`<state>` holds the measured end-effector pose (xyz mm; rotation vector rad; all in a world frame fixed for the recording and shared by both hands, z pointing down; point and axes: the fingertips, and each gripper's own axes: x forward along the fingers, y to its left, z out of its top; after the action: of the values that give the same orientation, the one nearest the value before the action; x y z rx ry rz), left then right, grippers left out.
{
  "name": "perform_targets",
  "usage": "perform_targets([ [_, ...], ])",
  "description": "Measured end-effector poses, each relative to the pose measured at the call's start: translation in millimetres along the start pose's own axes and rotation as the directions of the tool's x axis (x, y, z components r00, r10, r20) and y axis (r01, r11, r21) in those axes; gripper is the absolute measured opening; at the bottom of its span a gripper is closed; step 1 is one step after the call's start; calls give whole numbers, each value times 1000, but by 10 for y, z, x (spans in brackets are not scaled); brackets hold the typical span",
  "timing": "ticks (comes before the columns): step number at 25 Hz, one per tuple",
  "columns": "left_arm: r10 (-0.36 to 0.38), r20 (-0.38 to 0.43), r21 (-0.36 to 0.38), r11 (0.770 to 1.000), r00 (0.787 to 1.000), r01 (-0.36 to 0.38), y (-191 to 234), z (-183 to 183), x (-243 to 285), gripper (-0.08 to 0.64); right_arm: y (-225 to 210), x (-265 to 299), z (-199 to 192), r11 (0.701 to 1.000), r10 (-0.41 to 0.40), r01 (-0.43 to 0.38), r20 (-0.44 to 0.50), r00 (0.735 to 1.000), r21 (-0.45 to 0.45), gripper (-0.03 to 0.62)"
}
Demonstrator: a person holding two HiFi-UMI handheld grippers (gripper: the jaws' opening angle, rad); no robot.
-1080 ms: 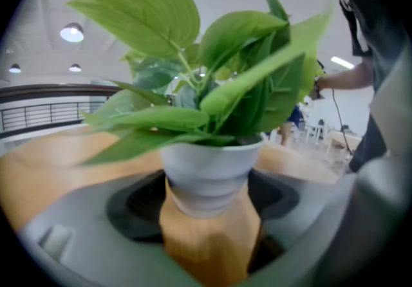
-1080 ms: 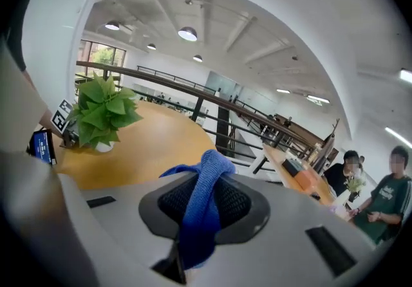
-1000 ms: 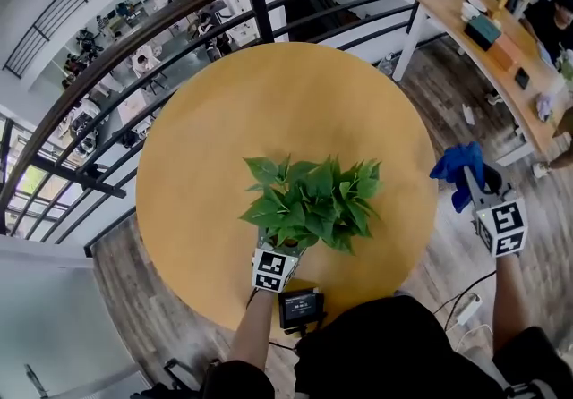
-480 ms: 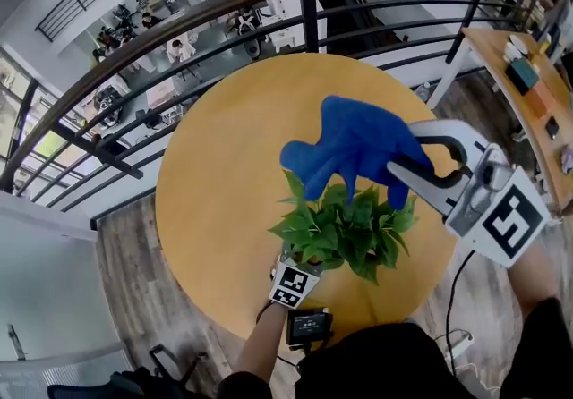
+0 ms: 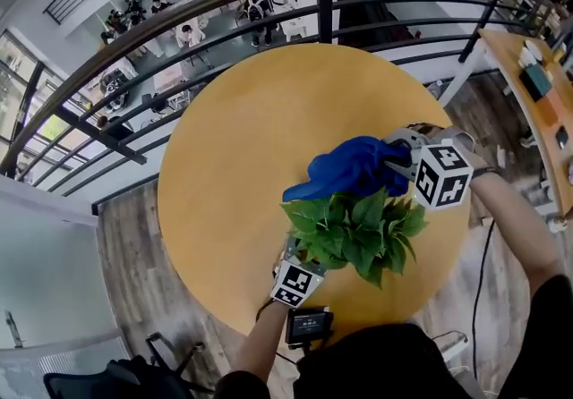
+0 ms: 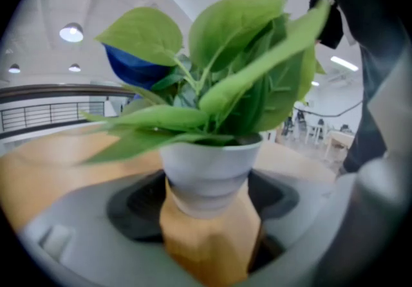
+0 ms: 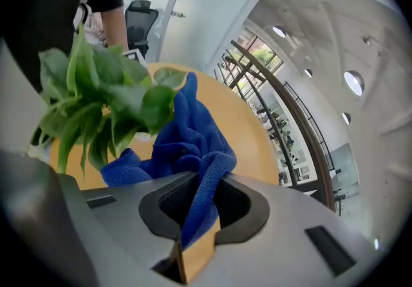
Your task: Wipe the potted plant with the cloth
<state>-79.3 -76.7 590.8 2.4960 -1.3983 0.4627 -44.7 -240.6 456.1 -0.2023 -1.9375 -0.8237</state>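
Observation:
A leafy green potted plant (image 5: pixel 356 229) in a white pot (image 6: pixel 209 174) stands near the front of the round wooden table (image 5: pixel 242 138). My left gripper (image 5: pixel 295 274) sits at the pot's near side, its jaws closed around the pot (image 6: pixel 209 174). My right gripper (image 5: pixel 400 158) is shut on a blue cloth (image 5: pixel 351 168), which lies against the far top leaves of the plant. In the right gripper view the blue cloth (image 7: pixel 193 150) hangs from the jaws and touches the plant's leaves (image 7: pixel 96 99).
A dark metal railing (image 5: pixel 224 4) curves round the table's far side, with a lower floor beyond it. A wooden desk (image 5: pixel 537 75) with items stands at the right. A small black device (image 5: pixel 307 326) hangs at the table's near edge.
My right gripper has carried the blue cloth from the right of the table, over the plant, down onto the far top leaves. The left gripper has stayed on the pot.

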Motion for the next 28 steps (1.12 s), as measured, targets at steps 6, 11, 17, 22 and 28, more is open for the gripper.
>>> perform_targets([
  [6, -2, -1, -4, 1000, 1000, 2, 24, 1, 5, 390, -207, -37, -586, 996, -86, 89, -151, 985, 14, 74],
  [11, 2, -3, -4, 1000, 1000, -2, 17, -31, -23, 390, -577, -351, -656, 982, -185, 188, -181, 966, -3, 74],
  [17, -3, -1, -1, 1000, 1000, 3, 3, -10, -19, 390, -1168, -1239, 87, 908, -419, 419, 22, 908, -25, 72],
  [22, -4, 2, -3, 1000, 1000, 4, -10, -1, -25, 390, -1152, -2078, 1261, 874, -462, 485, 327, 824, 14, 72],
  [28, -2, 2, -4, 1000, 1000, 2, 13, -1, -14, 390, -424, -1585, 1698, 975, -212, 217, 519, 828, 52, 71],
])
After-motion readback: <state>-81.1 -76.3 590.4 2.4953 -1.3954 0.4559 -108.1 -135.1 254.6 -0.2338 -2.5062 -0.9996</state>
